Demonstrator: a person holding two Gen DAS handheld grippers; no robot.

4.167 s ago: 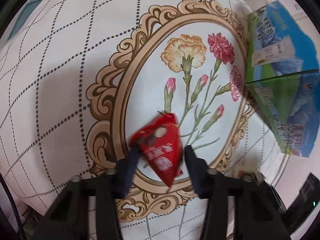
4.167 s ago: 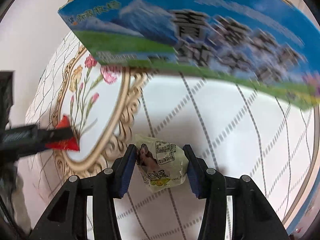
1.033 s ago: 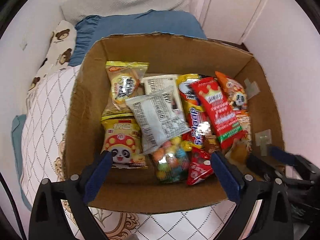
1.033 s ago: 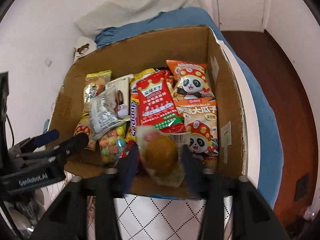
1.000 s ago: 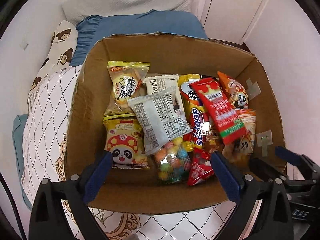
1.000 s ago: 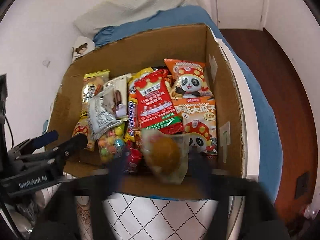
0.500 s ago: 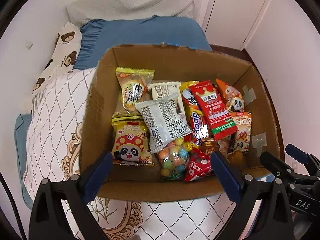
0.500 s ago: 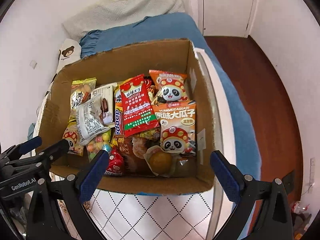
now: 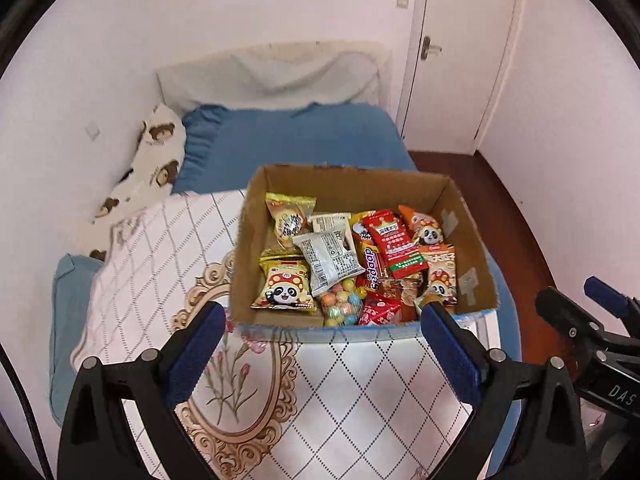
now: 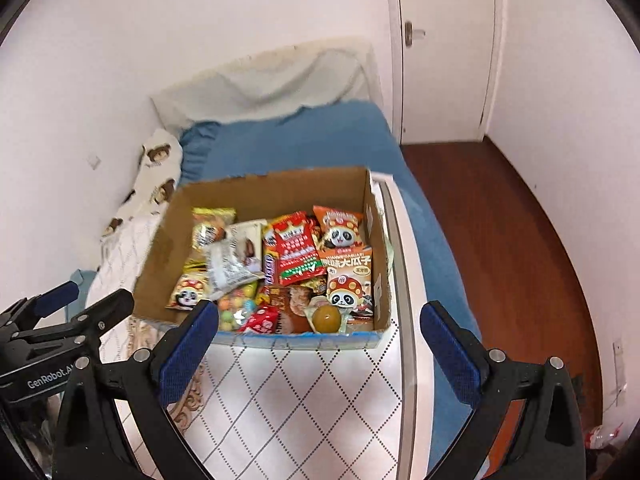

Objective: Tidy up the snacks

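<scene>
A cardboard box (image 9: 352,184) stands on the bed, filled with several snack packs; it also shows in the right wrist view (image 10: 276,190). Near its front edge lie a small red packet (image 9: 378,310) and a clear pack with a brown egg-like snack (image 10: 326,318). My left gripper (image 9: 322,344) is wide open and empty, held back above the patterned mat. My right gripper (image 10: 320,344) is wide open and empty too, on the box's near side. Each gripper shows at the other view's edge, the right one (image 9: 588,316) and the left one (image 10: 80,312).
The box sits on a white diamond-pattern mat (image 9: 340,392) with a gold floral frame print, over a blue bedsheet (image 9: 288,140). A bear-print pillow (image 9: 148,160) lies at the left by the wall. Wooden floor (image 10: 500,240) and a door (image 10: 444,40) are to the right.
Both grippers let go of their snacks into the box, opened wide, and have pulled back and up; the box now looks smaller and farther away.
</scene>
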